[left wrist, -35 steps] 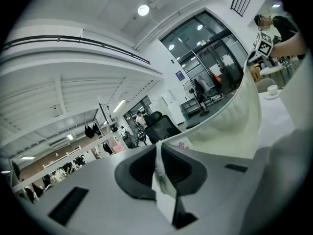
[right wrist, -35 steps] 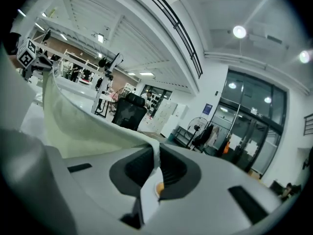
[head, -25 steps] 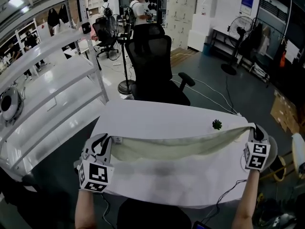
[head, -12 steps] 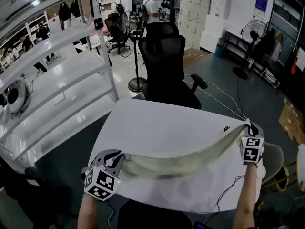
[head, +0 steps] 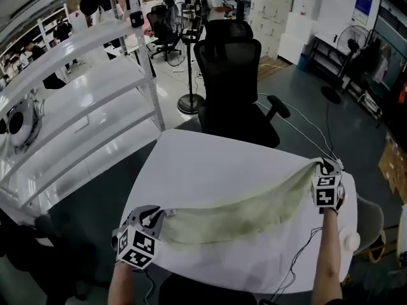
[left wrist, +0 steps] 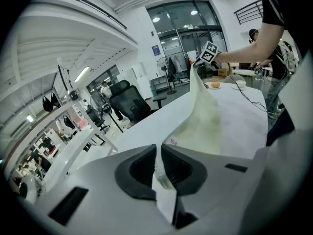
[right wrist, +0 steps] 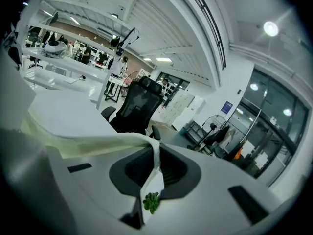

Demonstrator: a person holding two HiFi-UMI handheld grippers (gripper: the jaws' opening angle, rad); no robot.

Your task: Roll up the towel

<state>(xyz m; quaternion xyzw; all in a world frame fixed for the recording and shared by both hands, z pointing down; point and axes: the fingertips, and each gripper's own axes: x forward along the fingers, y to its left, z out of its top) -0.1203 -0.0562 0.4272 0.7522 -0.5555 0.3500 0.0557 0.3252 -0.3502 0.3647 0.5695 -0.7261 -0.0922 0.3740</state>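
The left claw (head: 154,217) and right claw (head: 328,168) each pinch a corner of the pale towel (head: 235,211), stretched over the worktop (head: 216,161) from near-left corner to right edge, probably to spread it flat for rolling.

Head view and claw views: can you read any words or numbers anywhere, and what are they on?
Nothing here can be read.
Blue wall sign: too blurred.
Towel label: too small and blurred.
Square markers: patterns only, no words.
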